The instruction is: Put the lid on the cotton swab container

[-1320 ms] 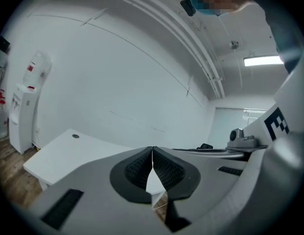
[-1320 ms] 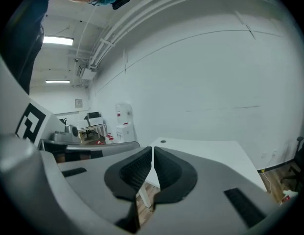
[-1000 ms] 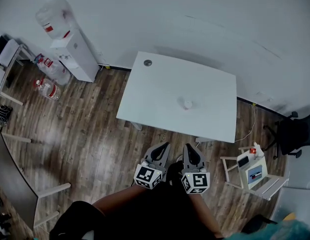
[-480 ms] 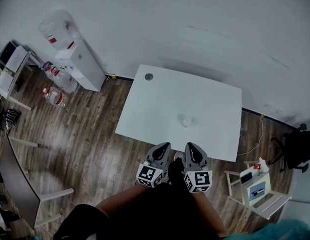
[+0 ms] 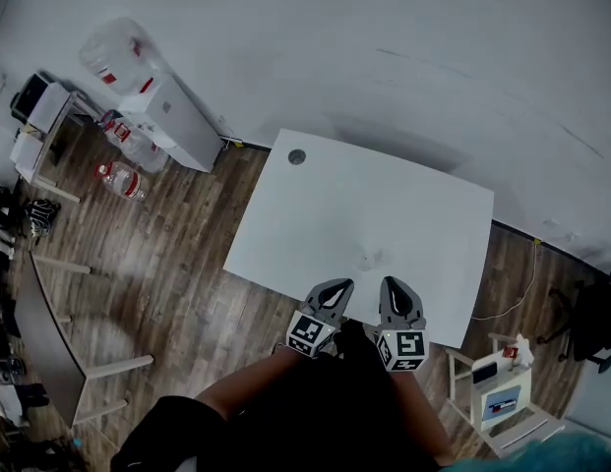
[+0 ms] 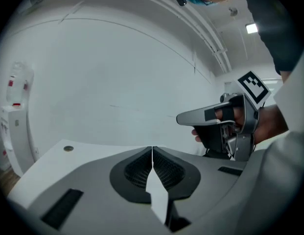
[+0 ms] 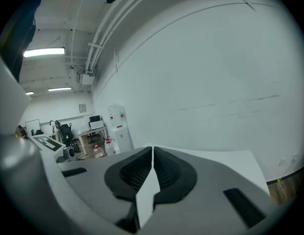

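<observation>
Jaws pressed together and empty, left gripper point(image 5: 336, 287) and right gripper point(image 5: 395, 285) hover at lower centre. Cotton swab container point(image 5: 369, 260), a pale blur mid-frame on the counter point(image 5: 315, 209), is probably light and tippable; pinch its lid gently by the rim.

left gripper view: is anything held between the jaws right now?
No: the left gripper has its jaws pressed together tip to tip with nothing between them, and only the white table shows beyond.
</observation>
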### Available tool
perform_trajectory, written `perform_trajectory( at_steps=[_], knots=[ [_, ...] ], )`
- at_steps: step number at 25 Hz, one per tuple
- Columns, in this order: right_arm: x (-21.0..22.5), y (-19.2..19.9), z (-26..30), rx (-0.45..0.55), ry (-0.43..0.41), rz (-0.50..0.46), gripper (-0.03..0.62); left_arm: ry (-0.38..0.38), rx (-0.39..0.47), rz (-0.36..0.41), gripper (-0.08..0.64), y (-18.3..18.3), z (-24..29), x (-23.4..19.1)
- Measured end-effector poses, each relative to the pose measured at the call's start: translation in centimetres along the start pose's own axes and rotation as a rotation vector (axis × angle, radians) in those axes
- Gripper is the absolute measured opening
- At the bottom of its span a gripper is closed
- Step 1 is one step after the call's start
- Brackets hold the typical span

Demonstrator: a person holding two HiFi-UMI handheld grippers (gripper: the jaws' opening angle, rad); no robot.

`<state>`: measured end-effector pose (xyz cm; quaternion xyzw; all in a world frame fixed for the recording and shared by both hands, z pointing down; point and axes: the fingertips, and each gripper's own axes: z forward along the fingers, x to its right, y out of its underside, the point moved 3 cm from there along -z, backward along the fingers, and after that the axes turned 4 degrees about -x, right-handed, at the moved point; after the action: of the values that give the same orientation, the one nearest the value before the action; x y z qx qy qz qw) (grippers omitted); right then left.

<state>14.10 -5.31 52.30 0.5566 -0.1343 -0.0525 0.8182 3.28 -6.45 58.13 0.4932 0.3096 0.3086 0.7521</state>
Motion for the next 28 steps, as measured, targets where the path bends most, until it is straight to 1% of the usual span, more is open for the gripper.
perform_trajectory(
  at_steps=[5, 8, 11, 14, 17, 19, 20, 25, 27, 28],
  knots=[
    [2.4, 0.2, 2.6, -0.020, -0.049, -0.036, 0.034, -0.058, -0.052, -0.007, 0.014, 2.0, 2.4, -1.1],
    [3.3, 0.6, 3.9, -0.041, -0.073, -0.053, 0.034, -0.085, -0.100, 0.030, 0.015, 3.8, 3.6, -1.7],
    [3.9, 0.8, 4.5, -0.056, -0.074, -0.057, 0.034, -0.072, -0.136, 0.032, 0.015, 5.4, 4.5, -1.5],
    [4.3, 0.9, 4.8, -0.060, -0.066, -0.049, 0.034, -0.038, -0.167, 0.052, 0.023, 6.7, 5.3, -1.2],
    [4.5, 1.4, 4.9, -0.076, -0.064, -0.053, 0.034, 0.011, -0.236, 0.109, 0.105, 9.5, 6.0, -0.6],
    [4.9, 1.5, 5.1, -0.086, -0.062, -0.060, 0.034, 0.029, -0.274, 0.141, 0.128, 11.0, 6.6, -0.6],
    [5.1, 1.7, 5.1, -0.090, -0.062, -0.063, 0.034, 0.026, -0.287, 0.139, 0.135, 11.5, 6.9, -0.8],
    [6.0, 3.2, 5.0, -0.123, -0.061, -0.064, 0.034, -0.017, -0.339, 0.077, 0.192, 13.9, 8.4, -2.4],
    [6.3, 3.9, 5.1, -0.141, -0.055, -0.063, 0.034, -0.013, -0.374, 0.066, 0.212, 15.0, 9.0, -3.0],
    [6.4, 4.3, 5.1, -0.151, -0.051, -0.061, 0.034, -0.004, -0.389, 0.063, 0.234, 15.5, 9.4, -3.1]
  ],
)
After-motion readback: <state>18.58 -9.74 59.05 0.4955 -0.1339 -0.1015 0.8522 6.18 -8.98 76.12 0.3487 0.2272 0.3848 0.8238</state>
